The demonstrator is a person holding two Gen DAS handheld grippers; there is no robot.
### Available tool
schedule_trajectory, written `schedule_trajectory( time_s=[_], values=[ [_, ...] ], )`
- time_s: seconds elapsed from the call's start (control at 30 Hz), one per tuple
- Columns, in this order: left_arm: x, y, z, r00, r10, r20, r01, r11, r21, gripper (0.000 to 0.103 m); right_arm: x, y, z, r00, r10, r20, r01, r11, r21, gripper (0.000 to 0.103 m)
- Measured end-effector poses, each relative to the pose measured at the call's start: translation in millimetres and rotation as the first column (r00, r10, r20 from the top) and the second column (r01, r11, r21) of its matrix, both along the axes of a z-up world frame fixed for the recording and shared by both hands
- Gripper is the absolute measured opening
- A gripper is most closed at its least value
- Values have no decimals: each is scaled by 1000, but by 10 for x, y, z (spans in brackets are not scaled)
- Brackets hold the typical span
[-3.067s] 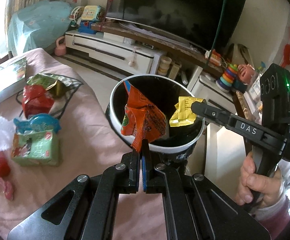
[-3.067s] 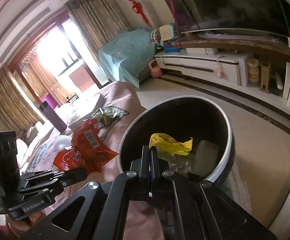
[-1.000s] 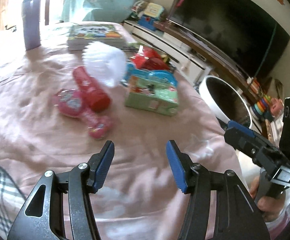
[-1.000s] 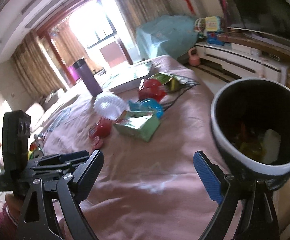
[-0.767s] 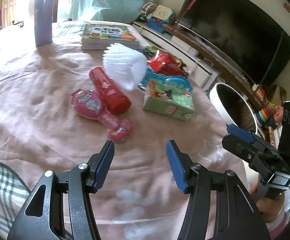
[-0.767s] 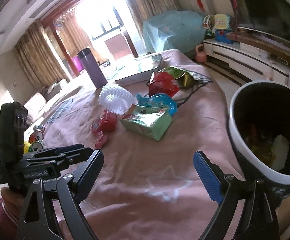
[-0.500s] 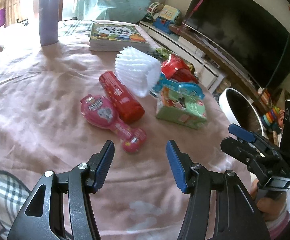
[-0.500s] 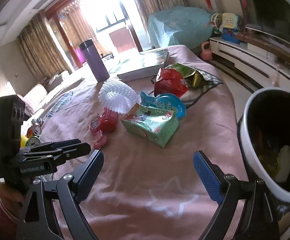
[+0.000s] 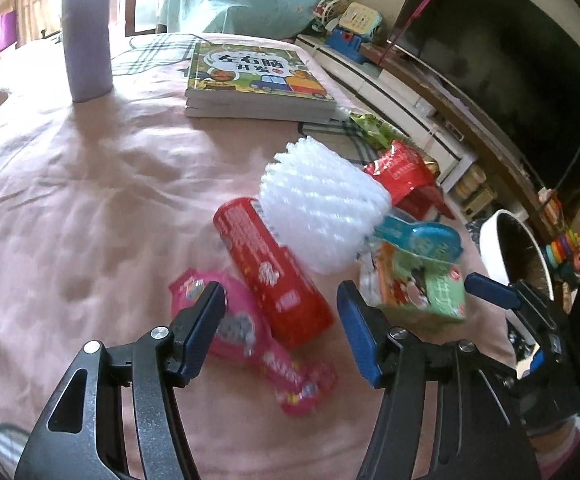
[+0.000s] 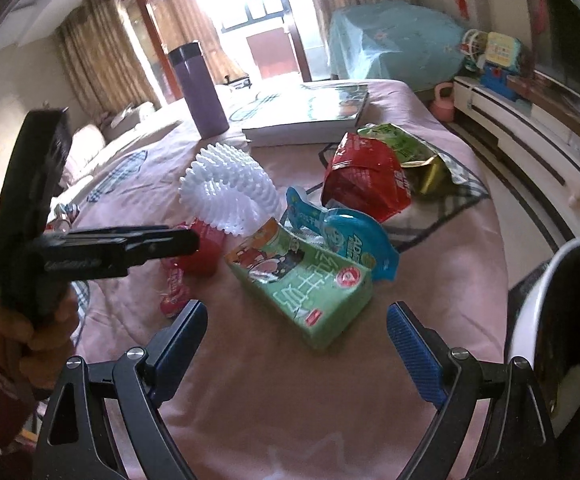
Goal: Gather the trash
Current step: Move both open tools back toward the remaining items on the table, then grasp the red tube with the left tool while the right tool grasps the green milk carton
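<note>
Trash lies clustered on the pink tabletop [image 9: 70, 208]: a red tube [image 9: 274, 268], pink wrapper [image 9: 250, 336], white foam net [image 9: 318, 208] and green carton [image 10: 306, 284]. Left gripper [image 9: 280, 332] hovers over the tube and wrapper, fingers apart; right gripper [image 10: 296, 344] faces the carton, fingers apart and empty. A white-rimmed bin [image 10: 546, 320] stands at the tabletop's edge.

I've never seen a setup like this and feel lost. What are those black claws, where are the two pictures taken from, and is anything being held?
No robot: a person holds a two-finger gripper in each hand, each carrying a fisheye camera looking along its fingers. One picture is from the left gripper, the other from the right gripper. Both are open and hold nothing. On the pink cloth lie a red tube, a pink packet, a white foam net, a green carton, a red bag, books and a purple flask. The bin stands at the edge.
</note>
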State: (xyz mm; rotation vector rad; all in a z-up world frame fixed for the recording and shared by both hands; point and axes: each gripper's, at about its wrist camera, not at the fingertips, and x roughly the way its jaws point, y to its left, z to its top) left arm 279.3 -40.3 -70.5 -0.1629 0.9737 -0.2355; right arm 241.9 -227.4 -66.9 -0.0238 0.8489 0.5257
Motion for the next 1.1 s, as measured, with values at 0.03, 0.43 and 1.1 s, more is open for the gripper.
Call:
schedule_trajectory(
  time_s=[0.03,0.43,1.1],
  values=[
    [26,-17,-4,1000,-2,6,2,1000,12,59,26,10,-13,1000,6,1,-6,1000,-6,92],
    [-87,-56,19,996,-74,47,72,996,43,29,72,124,-82,999,50,-13,-50,998,-45,63],
    [-351,13,164,995,-83,46,83,997,6,57,-338,296,19,992,129,-2,-129,985,-114,79]
  ],
)
